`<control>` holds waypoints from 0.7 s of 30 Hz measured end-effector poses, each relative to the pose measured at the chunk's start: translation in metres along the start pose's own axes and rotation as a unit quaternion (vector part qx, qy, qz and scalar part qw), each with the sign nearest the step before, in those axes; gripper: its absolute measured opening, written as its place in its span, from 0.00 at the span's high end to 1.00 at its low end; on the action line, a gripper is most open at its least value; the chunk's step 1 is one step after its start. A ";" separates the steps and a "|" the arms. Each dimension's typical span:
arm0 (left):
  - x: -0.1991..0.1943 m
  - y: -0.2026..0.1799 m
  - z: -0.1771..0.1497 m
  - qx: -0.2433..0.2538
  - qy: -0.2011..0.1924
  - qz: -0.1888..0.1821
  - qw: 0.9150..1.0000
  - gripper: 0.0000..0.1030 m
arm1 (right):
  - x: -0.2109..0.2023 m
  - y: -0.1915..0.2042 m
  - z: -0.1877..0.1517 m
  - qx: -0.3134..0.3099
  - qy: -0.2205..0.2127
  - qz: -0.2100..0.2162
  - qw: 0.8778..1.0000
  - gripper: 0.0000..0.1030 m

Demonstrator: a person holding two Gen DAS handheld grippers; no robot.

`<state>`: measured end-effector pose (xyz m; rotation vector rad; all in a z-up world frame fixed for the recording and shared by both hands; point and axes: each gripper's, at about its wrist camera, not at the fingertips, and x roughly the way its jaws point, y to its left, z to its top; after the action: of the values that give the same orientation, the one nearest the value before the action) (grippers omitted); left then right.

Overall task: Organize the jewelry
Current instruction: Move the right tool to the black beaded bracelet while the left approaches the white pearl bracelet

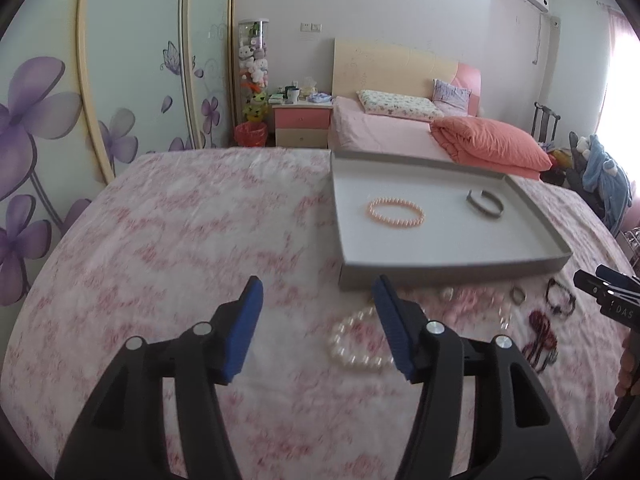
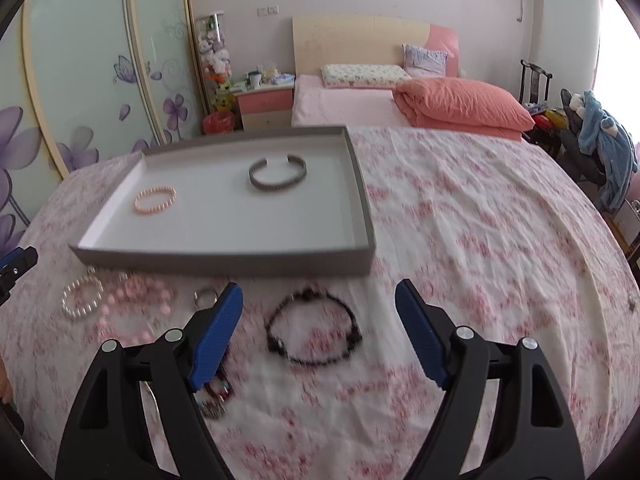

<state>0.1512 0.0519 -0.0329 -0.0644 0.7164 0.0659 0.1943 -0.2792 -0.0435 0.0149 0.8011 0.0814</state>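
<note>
Left wrist view: the left gripper [image 1: 318, 296] is spread wide and empty above the pink floral cloth [image 1: 180, 240]; its right finger hides part of a white pearl bracelet [image 1: 354, 342]. The shallow grey cardboard tray [image 1: 452, 270] holds a pink beaded bracelet [image 1: 395, 212] and a grey metal cuff [image 1: 485, 203].

Right wrist view: the right gripper [image 2: 320, 300] gapes empty around a black beaded bracelet [image 2: 314, 328]; blurred pink beads [image 2: 132, 308] lie beside it, and its left finger covers a dark red piece [image 2: 216, 394]

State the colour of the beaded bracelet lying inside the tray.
Pale peach-pink; the bracelet shows best in the left wrist view, on the tray's white floor.
</note>
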 end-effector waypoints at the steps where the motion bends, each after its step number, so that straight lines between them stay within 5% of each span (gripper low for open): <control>1: -0.001 0.001 -0.003 -0.001 0.004 0.002 1.000 0.43 | 0.000 -0.001 -0.005 -0.002 0.003 -0.002 1.000 0.24; 5: -0.005 0.008 -0.020 -0.007 0.012 0.004 1.000 0.41 | 0.003 -0.010 -0.017 0.005 0.016 -0.010 1.000 0.26; 16: 0.001 0.005 -0.030 -0.002 0.028 0.008 1.000 0.40 | 0.029 -0.015 -0.017 0.025 0.048 -0.033 0.998 0.59; 21: 0.004 0.000 -0.029 0.003 0.031 0.011 0.999 0.39 | 0.030 -0.012 -0.018 0.022 0.044 -0.036 0.998 0.66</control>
<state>0.1348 0.0500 -0.0571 -0.0528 0.7795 0.0829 0.2029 -0.2891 -0.0775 0.0242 0.8905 -0.0031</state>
